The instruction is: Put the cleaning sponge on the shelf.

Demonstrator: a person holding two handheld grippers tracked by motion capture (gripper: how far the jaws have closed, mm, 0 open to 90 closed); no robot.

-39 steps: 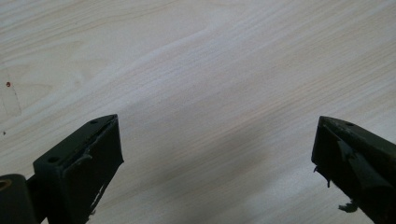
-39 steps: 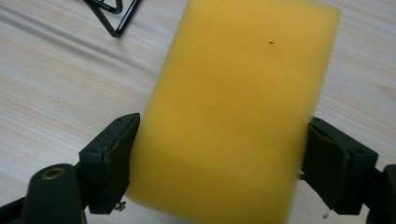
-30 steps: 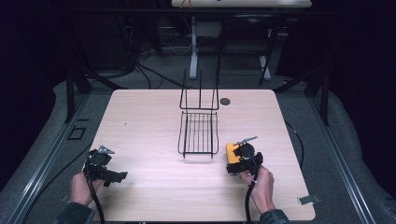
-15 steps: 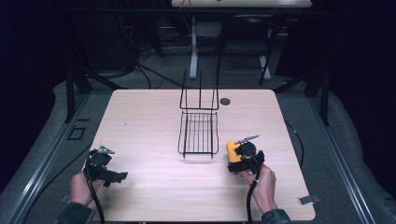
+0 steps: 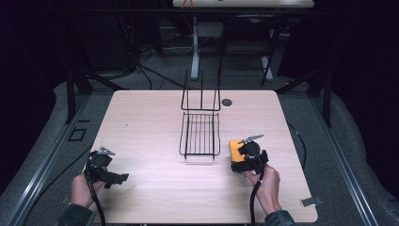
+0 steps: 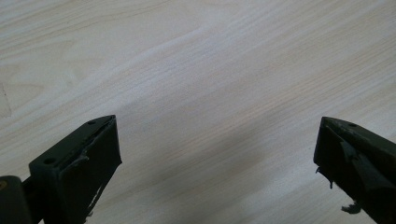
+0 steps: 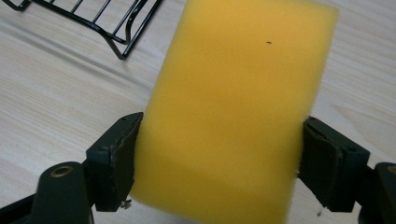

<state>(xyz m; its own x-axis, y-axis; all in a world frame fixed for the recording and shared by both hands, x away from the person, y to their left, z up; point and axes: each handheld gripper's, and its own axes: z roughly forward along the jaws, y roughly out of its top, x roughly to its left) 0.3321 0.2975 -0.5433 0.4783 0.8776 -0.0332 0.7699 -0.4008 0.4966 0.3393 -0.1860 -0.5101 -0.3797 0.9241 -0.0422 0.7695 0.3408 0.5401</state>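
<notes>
R gripper (image 7: 217, 158): jaws have just been closing, pads now pressing both sides of yellow sponge (image 7: 238, 107), near worktop's (image 5: 141, 122) right edge, toward front. Black wire rack (image 5: 200, 134) just beside it, mid-worktop. L gripper (image 6: 217, 163) wide open, nothing in it, by front-left corner.

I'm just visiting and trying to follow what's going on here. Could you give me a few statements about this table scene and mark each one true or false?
1. The right gripper has its jaws against the sides of a yellow sponge. True; they have just been closing on it.
2. The left gripper holds a cloth. False: its jaws stand wide apart over bare table.
3. The sponge lies inside the wire rack. False: it is beside the rack, on the table.
4. The wire rack is black. True.
</notes>
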